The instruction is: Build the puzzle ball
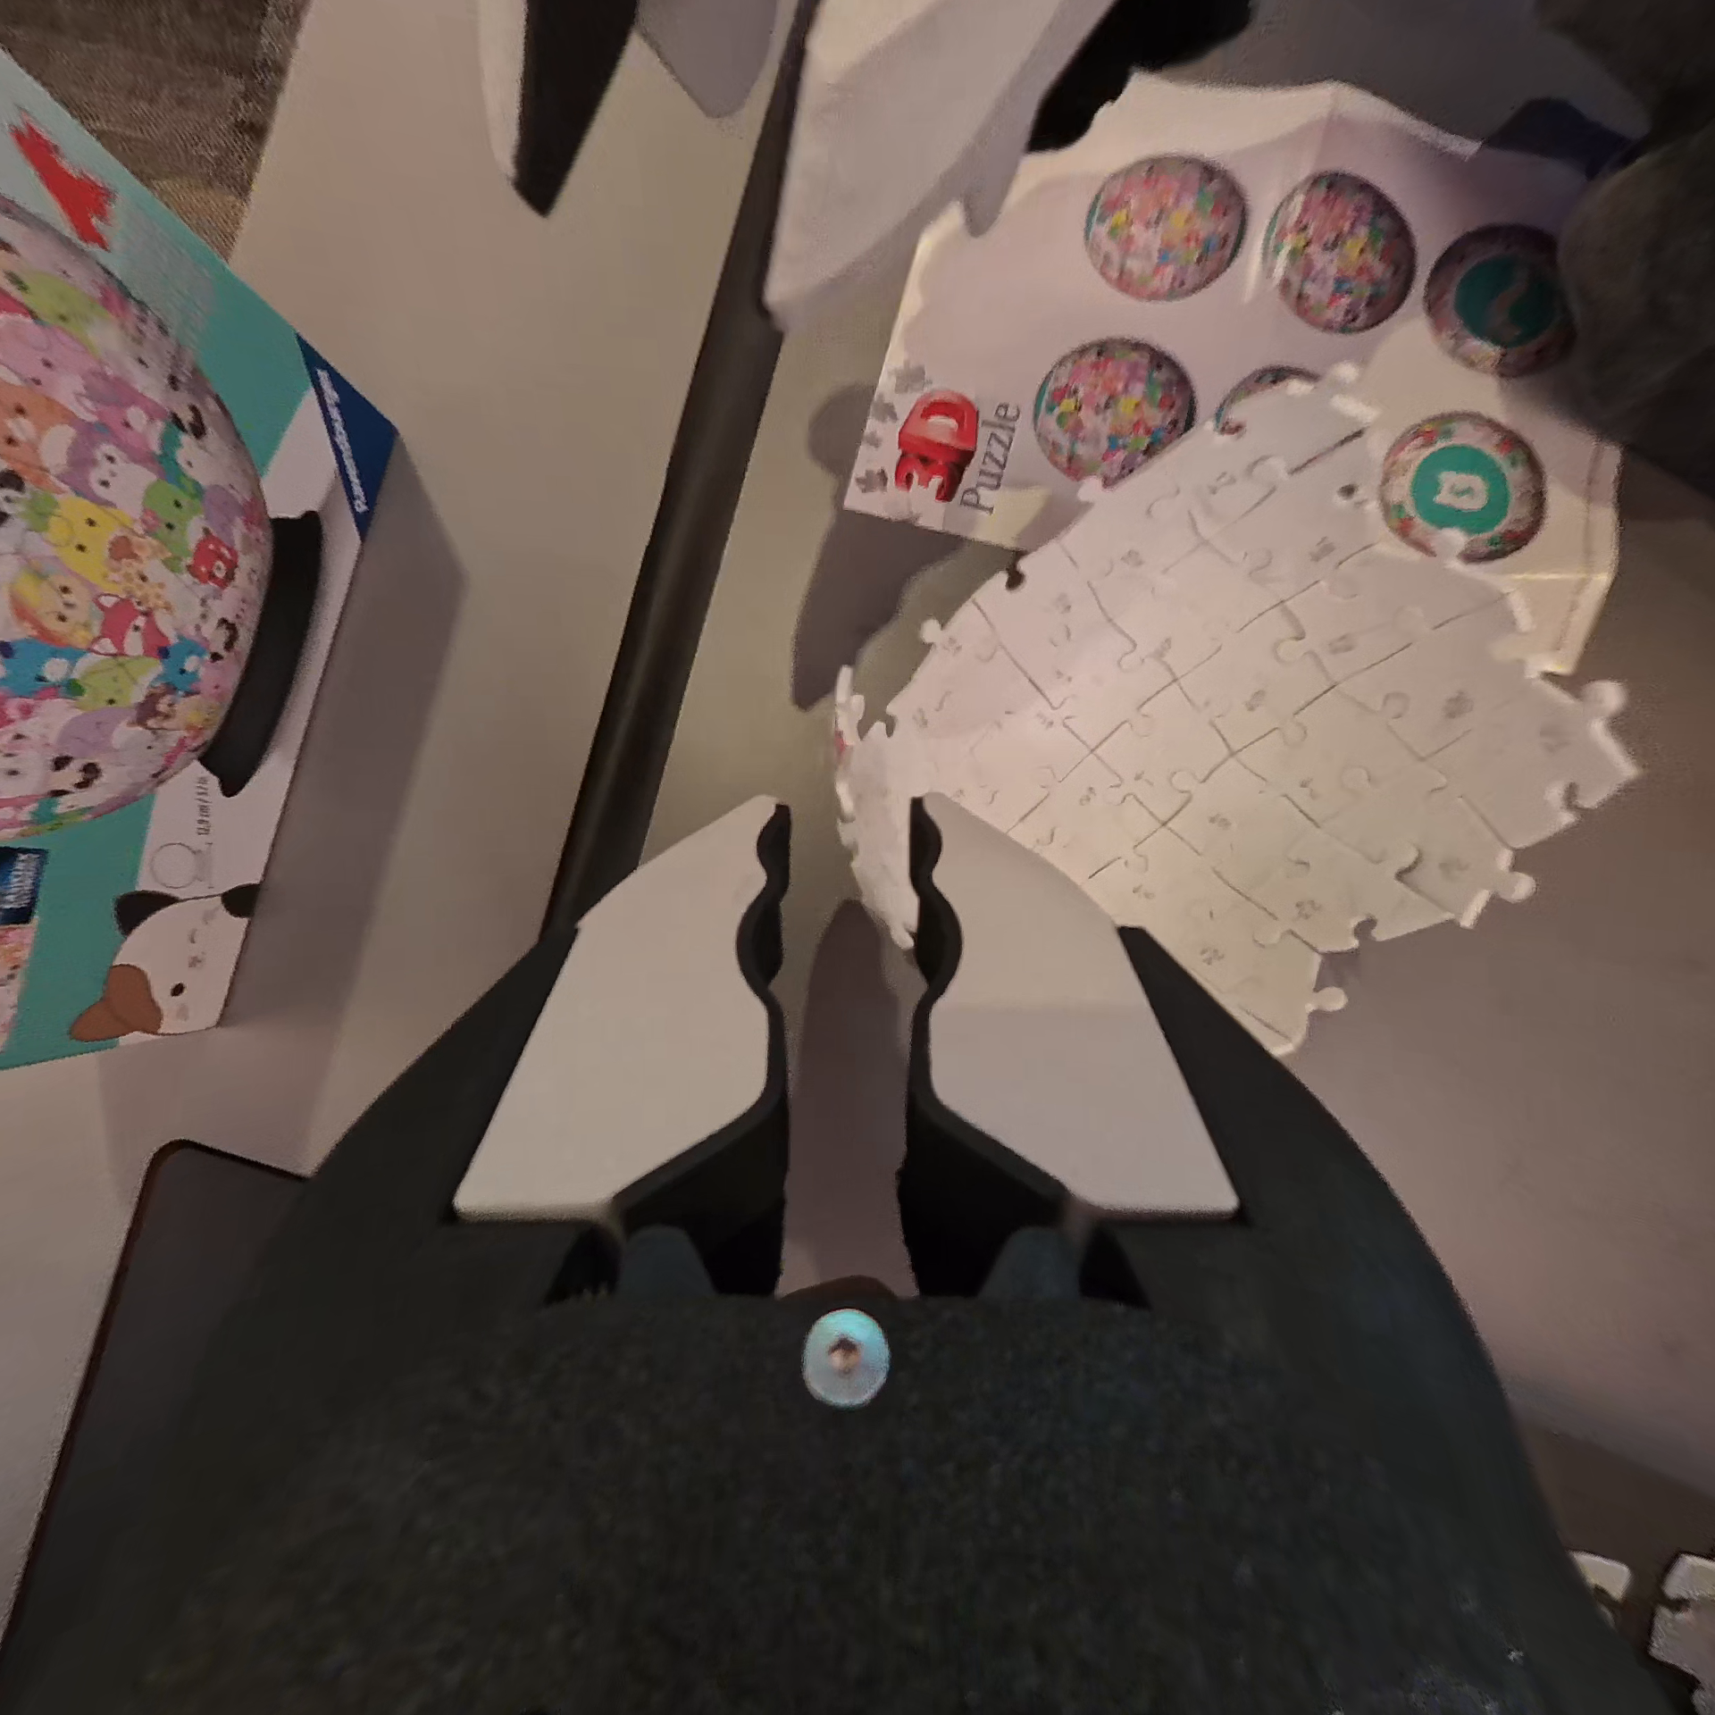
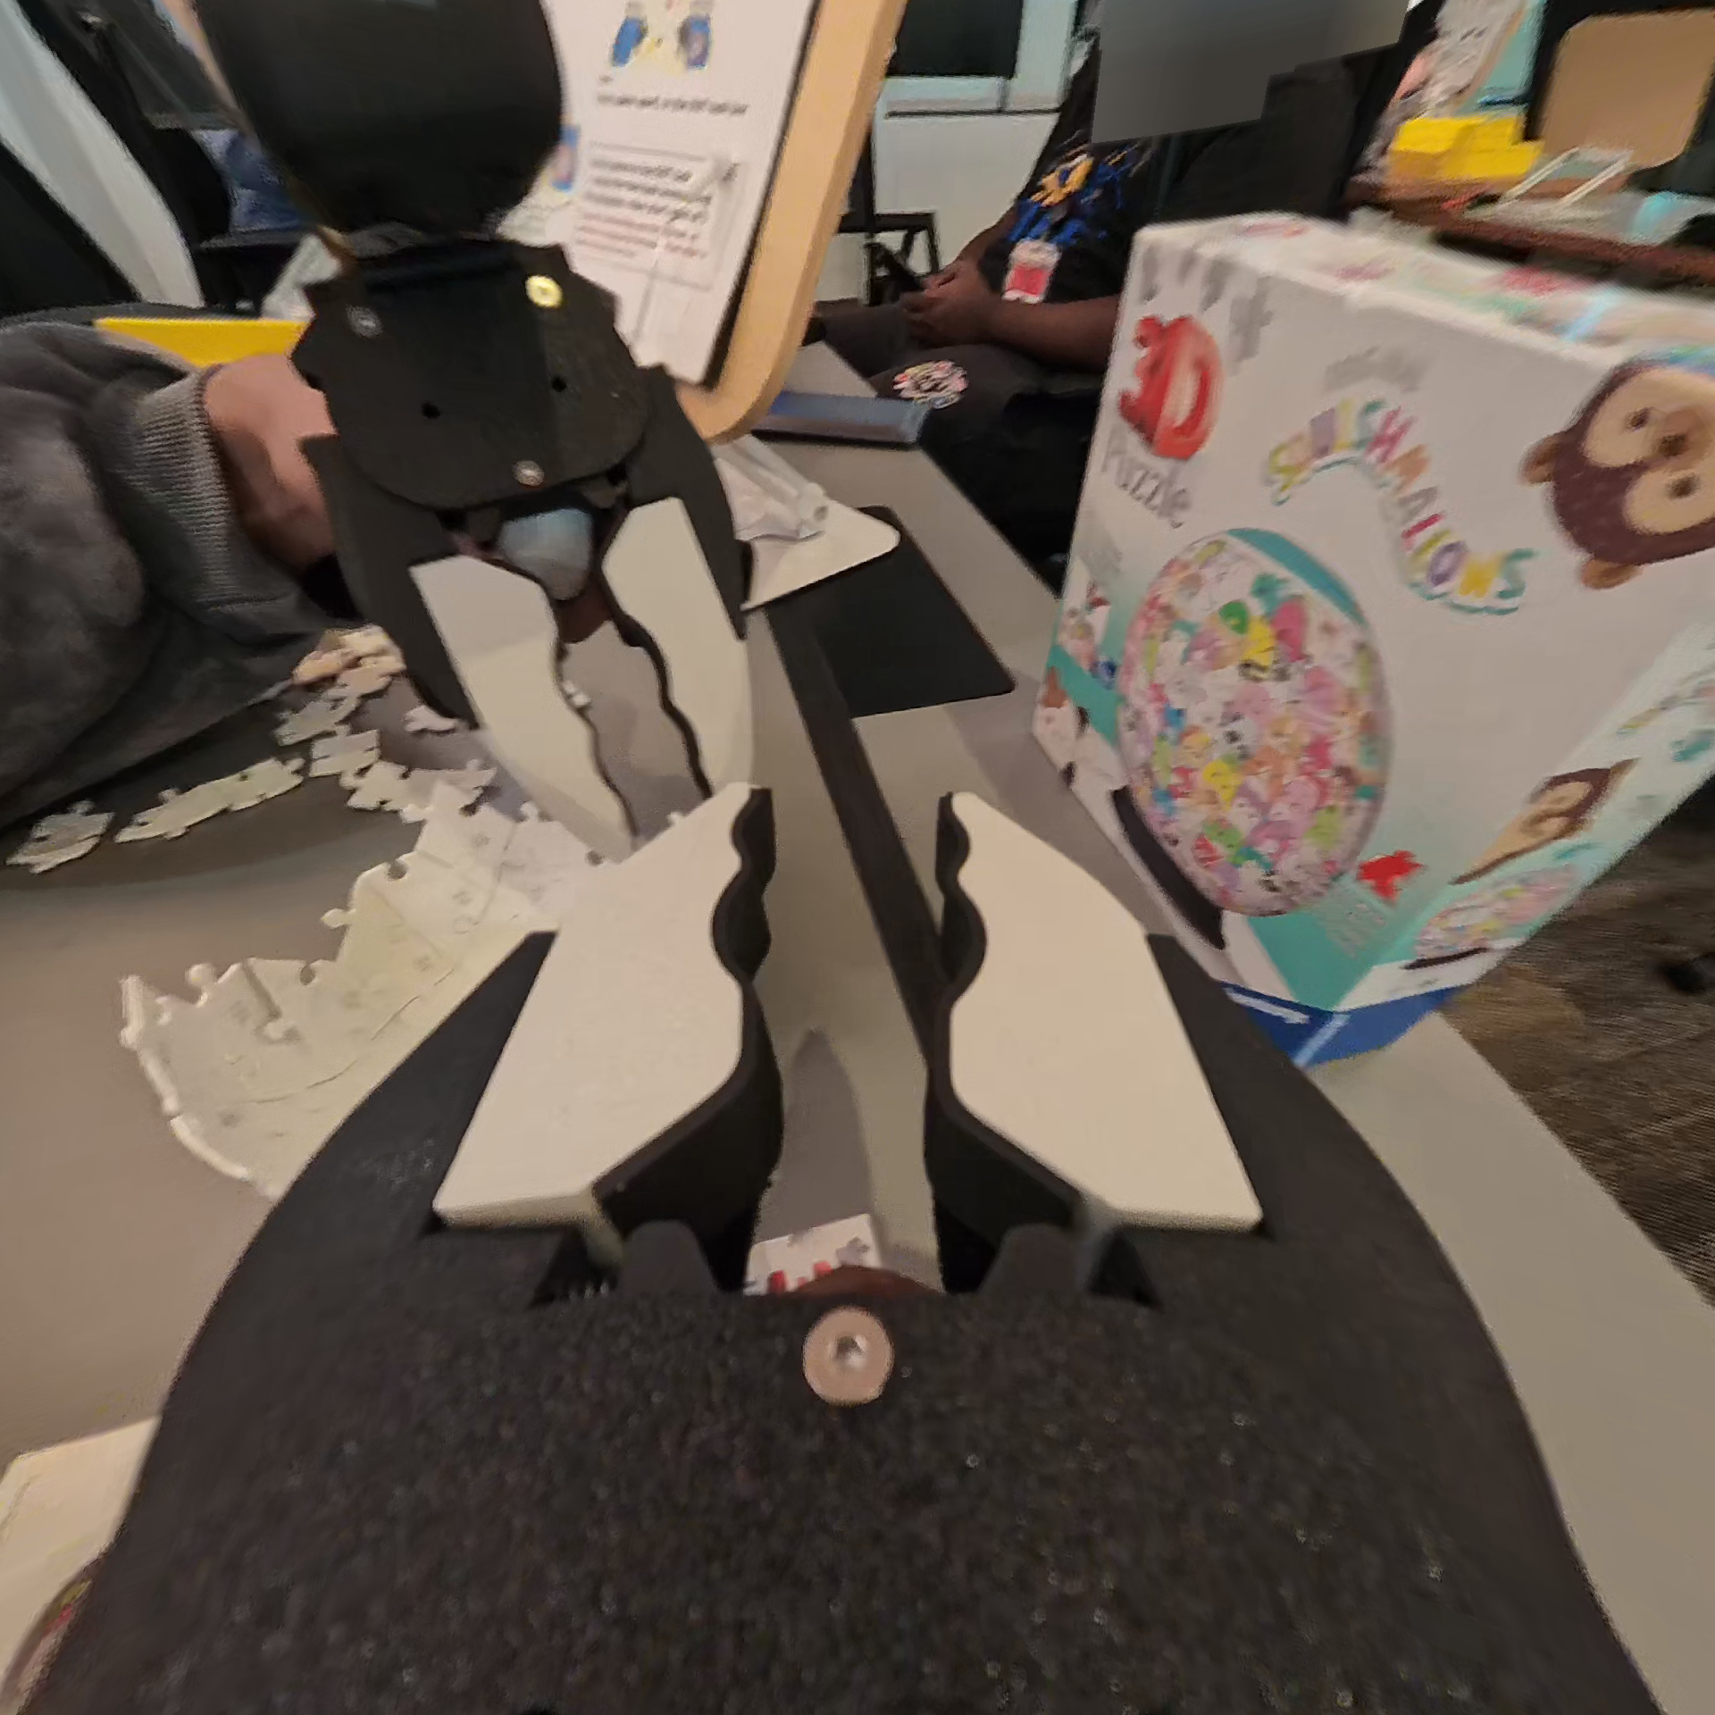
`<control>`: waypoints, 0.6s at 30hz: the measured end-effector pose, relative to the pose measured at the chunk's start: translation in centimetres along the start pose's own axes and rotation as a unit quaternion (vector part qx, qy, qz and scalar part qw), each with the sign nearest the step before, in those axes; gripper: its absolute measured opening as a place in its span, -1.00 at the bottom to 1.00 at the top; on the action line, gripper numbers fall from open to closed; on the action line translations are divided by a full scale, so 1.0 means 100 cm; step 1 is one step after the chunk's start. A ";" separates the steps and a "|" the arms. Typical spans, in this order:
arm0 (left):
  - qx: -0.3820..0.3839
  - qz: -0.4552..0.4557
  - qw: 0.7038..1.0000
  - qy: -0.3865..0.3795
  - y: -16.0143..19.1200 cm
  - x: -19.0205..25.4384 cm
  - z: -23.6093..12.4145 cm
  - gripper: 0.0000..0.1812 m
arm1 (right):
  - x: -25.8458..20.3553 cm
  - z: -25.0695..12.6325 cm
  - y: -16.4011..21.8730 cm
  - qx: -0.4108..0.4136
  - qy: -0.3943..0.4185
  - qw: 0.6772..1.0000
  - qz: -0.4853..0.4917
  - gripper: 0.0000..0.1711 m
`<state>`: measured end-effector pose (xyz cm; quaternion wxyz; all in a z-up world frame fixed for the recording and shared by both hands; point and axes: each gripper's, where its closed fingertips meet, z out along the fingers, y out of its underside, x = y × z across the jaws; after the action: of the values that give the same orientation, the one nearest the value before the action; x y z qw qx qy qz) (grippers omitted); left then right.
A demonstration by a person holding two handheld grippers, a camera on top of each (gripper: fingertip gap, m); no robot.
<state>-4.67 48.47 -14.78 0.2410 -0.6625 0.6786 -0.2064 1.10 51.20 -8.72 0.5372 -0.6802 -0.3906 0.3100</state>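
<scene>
Left gripper [image 1: 849, 826] held over the tabletop [image 1: 445, 371] with jaws apart and nothing between them, its right fingertip just at the near edge of the curved sheet of joined white puzzle pieces [image 1: 1234, 733]. Sheet lay blank side up on the tabletop, its far edge overlapping a printed instruction leaflet [image 1: 1206, 278] showing pictures of coloured balls. Puzzle box [image 1: 139, 594] stood well to the left of the sheet, beyond a dark strip [image 1: 687, 520] running across the tabletop. Two loose white pieces [image 1: 1661, 1605] lay near the sheet at the lower right corner of the left wrist view. Right gripper [image 2: 854, 817] also apart and empty, raised above the dark strip, with the sheet to its left and the box to its right. Seen from the right wrist view, left gripper tips pointed down at the sheet, held by a hand [image 2: 269, 445] in a grey sleeve [image 2: 102, 538]. More loose pieces [image 2: 213, 789] scattered beyond the sheet, beside the sleeve. Seated person [image 2: 1021, 306] well behind the sheet, past the tabletop.
</scene>
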 end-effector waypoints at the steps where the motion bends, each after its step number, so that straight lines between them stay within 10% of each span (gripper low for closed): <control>1: 0.010 0.000 1.000 -0.001 -0.004 0.000 -0.007 -0.71 | 0.006 -0.003 -0.004 0.005 0.022 1.000 -0.006 -0.61; 11: 0.179 -0.015 0.980 -0.082 -0.077 -0.001 -0.138 -0.34 | -0.012 -0.063 -0.108 0.080 0.259 0.962 -0.015 -0.49; 18: 0.211 -0.033 0.971 -0.108 -0.103 0.044 -0.217 -0.30 | -0.100 -0.082 -0.142 0.020 0.243 0.969 -0.036 -0.44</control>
<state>-9.44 42.83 8.49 0.4401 -0.6372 0.5673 -0.2801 0.13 40.19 7.00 0.6406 -0.7096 -0.2665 0.1232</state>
